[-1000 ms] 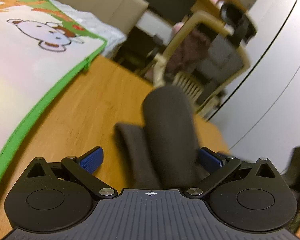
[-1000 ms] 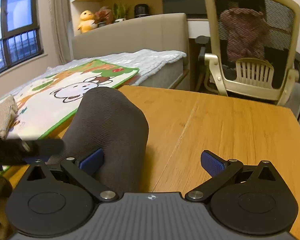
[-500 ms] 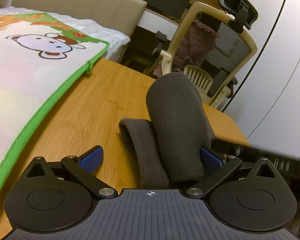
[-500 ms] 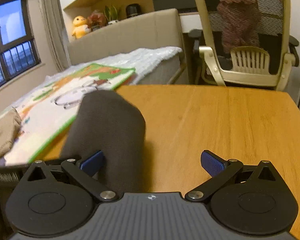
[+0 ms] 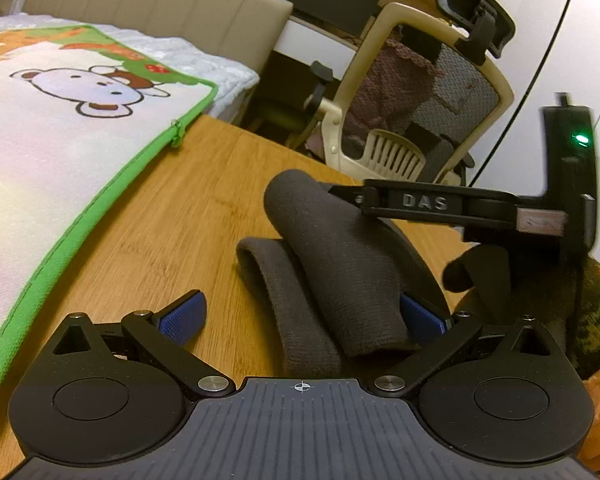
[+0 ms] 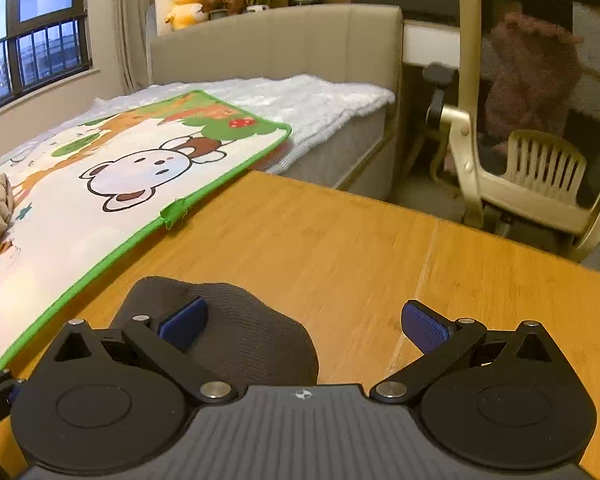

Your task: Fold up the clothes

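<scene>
We are seeing warm, dim indoor light in both views, with dusk blue showing at the window point(image 6: 28, 32) far left of the right gripper. Fisheye bending is curving the edges. The office chair point(image 6: 532, 120) ahead is blurring slightly; the play mat point(image 5: 60, 128) is glaring pale.

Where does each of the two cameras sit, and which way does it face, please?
Left wrist: on the left gripper, looking along its open fingers at the grey cloth on the table, toward the chair; the right gripper reaches in from the right.
Right wrist: on the right gripper, looking over the cloth and table toward the bed; its fingers are open.
Shared: cloth, table, mat, chair, bed.
</scene>
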